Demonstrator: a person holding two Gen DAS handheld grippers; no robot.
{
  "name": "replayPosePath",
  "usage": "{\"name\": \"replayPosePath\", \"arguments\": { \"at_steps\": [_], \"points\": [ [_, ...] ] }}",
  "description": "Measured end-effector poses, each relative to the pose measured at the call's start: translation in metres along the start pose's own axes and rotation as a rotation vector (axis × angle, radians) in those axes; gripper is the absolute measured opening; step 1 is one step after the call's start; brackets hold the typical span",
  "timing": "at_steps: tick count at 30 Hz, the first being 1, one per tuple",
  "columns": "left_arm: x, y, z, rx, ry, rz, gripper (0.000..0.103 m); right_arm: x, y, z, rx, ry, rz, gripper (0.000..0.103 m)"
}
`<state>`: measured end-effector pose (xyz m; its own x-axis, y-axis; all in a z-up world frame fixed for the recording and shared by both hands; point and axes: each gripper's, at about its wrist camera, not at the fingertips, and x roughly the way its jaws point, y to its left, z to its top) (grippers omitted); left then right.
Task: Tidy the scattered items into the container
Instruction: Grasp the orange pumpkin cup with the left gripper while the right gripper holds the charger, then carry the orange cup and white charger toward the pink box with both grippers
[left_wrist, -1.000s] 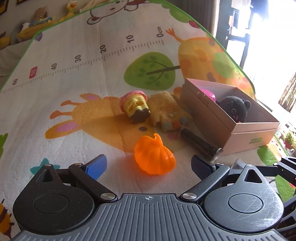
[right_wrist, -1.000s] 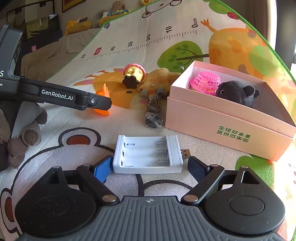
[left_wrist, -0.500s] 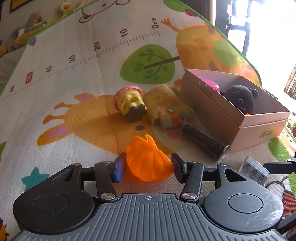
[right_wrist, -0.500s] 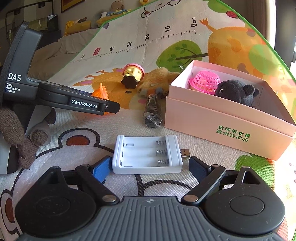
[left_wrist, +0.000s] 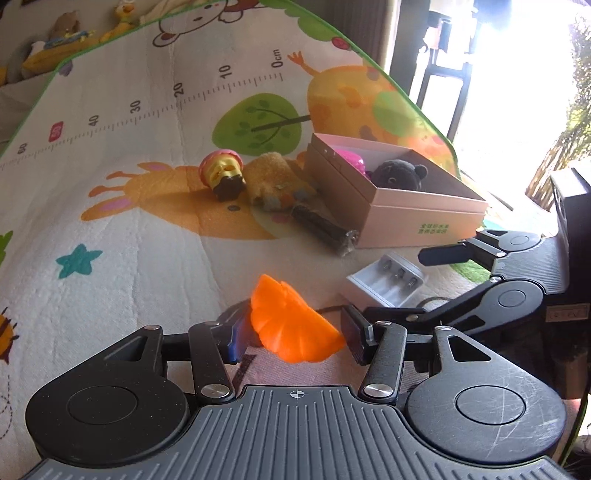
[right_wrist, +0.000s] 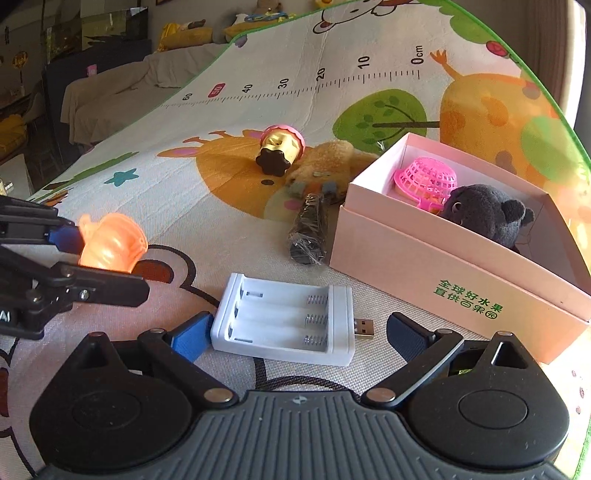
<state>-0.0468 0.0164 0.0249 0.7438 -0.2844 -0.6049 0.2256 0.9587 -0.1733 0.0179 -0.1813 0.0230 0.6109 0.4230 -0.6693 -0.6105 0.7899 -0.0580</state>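
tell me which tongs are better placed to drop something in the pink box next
Left. The left tongs are already shut on the orange pumpkin toy, lifted off the mat. The right tongs are open around the white battery charger, which lies ungripped on the mat beside the pink box.

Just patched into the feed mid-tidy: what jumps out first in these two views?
The bright orange pumpkin toy, clamped in the left gripper and lifted off the play mat. Next, the pink box at right, already holding a black plush and a pink basket. The right gripper sits low, jaws open around the white battery charger.
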Motion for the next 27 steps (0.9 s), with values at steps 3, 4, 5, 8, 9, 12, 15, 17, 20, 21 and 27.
{"name": "replayPosePath", "arguments": {
  "at_steps": [3,4,5,8,9,12,15,17,20,21,27],
  "points": [
    [-0.002,-0.009,-0.008,0.015,0.005,-0.029,0.058,0.002,-0.006,0.000,0.041,0.009,0.025,0.099],
    [-0.002,-0.011,-0.010,0.018,0.005,-0.033,0.059,0.003,-0.008,0.001,0.060,0.012,0.028,0.099],
    [-0.001,-0.011,-0.011,0.019,0.007,-0.035,0.061,0.003,-0.011,0.001,0.077,0.014,0.031,0.099],
    [-0.001,-0.011,-0.014,0.007,0.010,-0.039,0.072,0.005,-0.016,0.002,0.116,0.012,0.040,0.099],
    [-0.001,-0.010,-0.015,0.004,0.010,-0.038,0.076,0.005,-0.016,0.002,0.119,0.013,0.041,0.098],
    [-0.003,-0.009,-0.017,0.001,0.012,-0.029,0.083,0.005,-0.012,0.003,0.096,0.012,0.034,0.091],
    [-0.006,-0.009,-0.018,0.006,0.016,-0.016,0.089,0.002,-0.011,0.003,0.104,0.018,0.031,0.091],
    [-0.008,-0.010,-0.018,0.018,0.014,-0.006,0.092,-0.006,-0.012,-0.001,0.114,0.015,0.022,0.091],
    [-0.009,-0.015,-0.018,0.059,0.001,0.025,0.094,-0.030,-0.014,-0.012,0.117,-0.014,-0.001,0.091],
    [-0.008,-0.018,-0.019,0.082,-0.004,0.042,0.094,-0.037,-0.014,-0.017,0.117,-0.021,-0.011,0.091],
    [0.000,-0.031,-0.021,0.220,-0.011,0.147,0.091,-0.087,-0.020,-0.053,0.130,-0.062,-0.124,0.091]
  ]
}}
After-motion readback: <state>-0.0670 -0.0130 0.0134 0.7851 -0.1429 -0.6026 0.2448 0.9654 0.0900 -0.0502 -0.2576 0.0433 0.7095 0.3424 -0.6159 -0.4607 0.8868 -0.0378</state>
